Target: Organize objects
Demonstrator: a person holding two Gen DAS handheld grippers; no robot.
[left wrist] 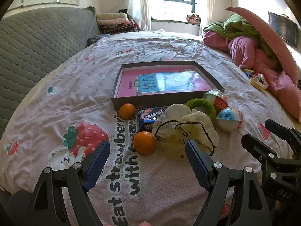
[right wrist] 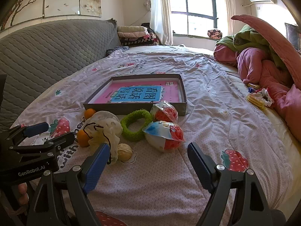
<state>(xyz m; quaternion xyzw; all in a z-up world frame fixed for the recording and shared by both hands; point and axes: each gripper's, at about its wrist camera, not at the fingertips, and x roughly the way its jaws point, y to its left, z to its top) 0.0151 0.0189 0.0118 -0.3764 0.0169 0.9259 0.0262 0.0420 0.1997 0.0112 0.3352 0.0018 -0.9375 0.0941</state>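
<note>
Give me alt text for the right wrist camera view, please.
Open tongs hover empty above a strawberry-print bedsheet, facing a cluster: two wrapped red-and-white balls, a green ring, a crumpled bag and oranges. Behind lies a shallow grey box holding a pink book.

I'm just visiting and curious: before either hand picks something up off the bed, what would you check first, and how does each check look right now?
1. Left gripper fingers open, nothing held: ok.
2. Right gripper fingers open, nothing held: ok.
3. Grey box open-topped, only a pink book lying flat inside: ok.
4. Near orange unobstructed ahead of the left fingers: ok.
5. Wrapped ball ahead of the right fingers, apart from the green ring: cannot tell.
</note>
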